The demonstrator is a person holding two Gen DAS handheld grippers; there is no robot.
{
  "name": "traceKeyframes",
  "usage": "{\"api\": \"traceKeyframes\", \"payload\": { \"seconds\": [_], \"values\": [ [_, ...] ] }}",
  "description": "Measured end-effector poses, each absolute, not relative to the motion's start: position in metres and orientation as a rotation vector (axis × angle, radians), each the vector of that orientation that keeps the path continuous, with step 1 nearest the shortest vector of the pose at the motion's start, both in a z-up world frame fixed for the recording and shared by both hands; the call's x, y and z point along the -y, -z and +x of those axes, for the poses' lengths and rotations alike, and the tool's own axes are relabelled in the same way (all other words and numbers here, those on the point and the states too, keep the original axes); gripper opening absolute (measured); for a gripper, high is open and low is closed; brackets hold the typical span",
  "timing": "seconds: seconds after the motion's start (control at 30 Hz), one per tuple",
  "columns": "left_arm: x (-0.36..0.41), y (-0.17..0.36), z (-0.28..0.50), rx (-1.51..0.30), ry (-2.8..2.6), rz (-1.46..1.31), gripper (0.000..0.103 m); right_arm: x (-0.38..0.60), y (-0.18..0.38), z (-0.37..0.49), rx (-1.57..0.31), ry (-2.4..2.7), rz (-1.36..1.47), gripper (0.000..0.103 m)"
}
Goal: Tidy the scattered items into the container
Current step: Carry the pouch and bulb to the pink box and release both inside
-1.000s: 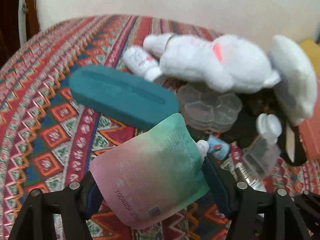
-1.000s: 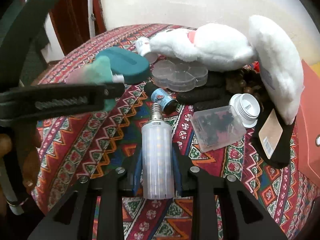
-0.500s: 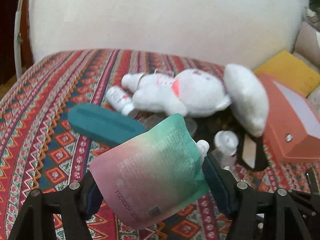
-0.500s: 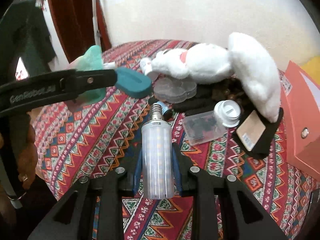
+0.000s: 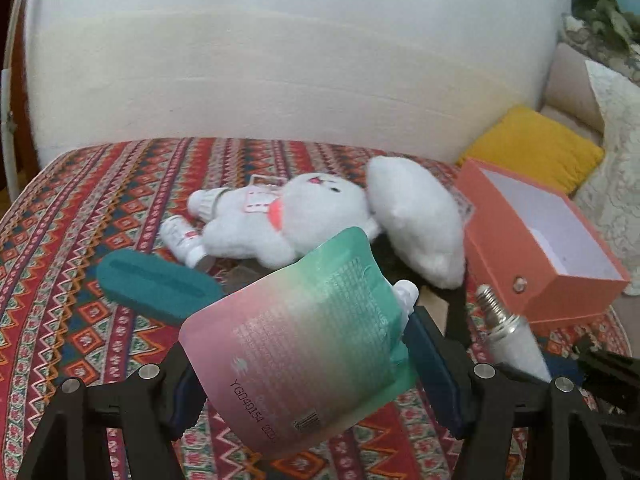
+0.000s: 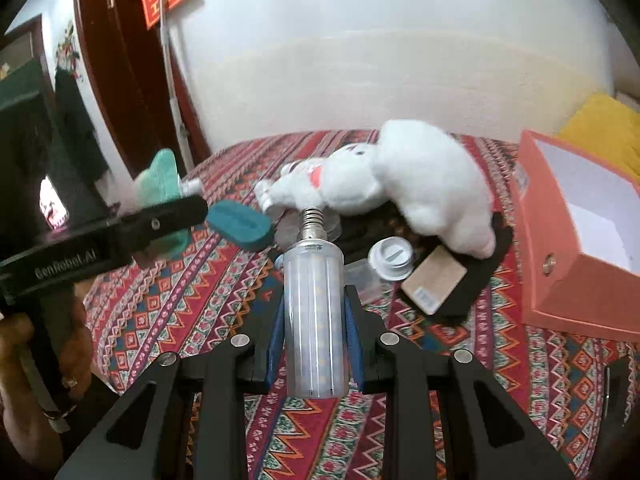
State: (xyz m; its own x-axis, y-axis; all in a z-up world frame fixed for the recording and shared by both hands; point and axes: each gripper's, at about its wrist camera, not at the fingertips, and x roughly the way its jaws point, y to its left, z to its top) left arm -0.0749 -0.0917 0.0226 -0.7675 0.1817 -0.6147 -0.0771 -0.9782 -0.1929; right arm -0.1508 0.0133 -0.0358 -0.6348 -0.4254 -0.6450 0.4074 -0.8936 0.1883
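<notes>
The open orange cardboard box with a white inside (image 5: 540, 240) stood at the far right of the bed's red patterned cover (image 5: 80, 208), ahead and to the right of both tongs. Its long axis ran away from the cameras, with the open top facing up.

The right tongs (image 6: 314, 320) were clamped on a frosted white LED corn bulb (image 6: 314, 312), whose metal screw base pointed forward and whose long axis lay along the fingers. The left tongs (image 5: 304, 344) pinched a flat pink-to-green spouted pouch (image 5: 300, 328) across its width, its white cap toward the right finger.

Judging from both views, the right hand was nearer the box, since the bulb (image 5: 508, 332) appeared between the pouch and the box. The 2 loads would probably need to swing right, the bulb first.

The white plush rabbit (image 5: 320, 212) lay just left of the box.
</notes>
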Motion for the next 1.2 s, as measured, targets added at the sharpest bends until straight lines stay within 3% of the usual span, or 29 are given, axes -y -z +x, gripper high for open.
{"api": "traceKeyframes", "payload": {
  "seconds": [0.8,1.2],
  "values": [
    [-0.076,-0.075,-0.075,0.022,-2.665,-0.883,0.075,-0.168,-0.026,-0.112,0.279,2.726,0.79,0.029],
    [-0.156,-0.098,-0.162,-0.018,-2.591,-0.862,0.075,-0.251,-0.078,-0.165,0.299,3.031,0.707,0.029]
  ]
}}
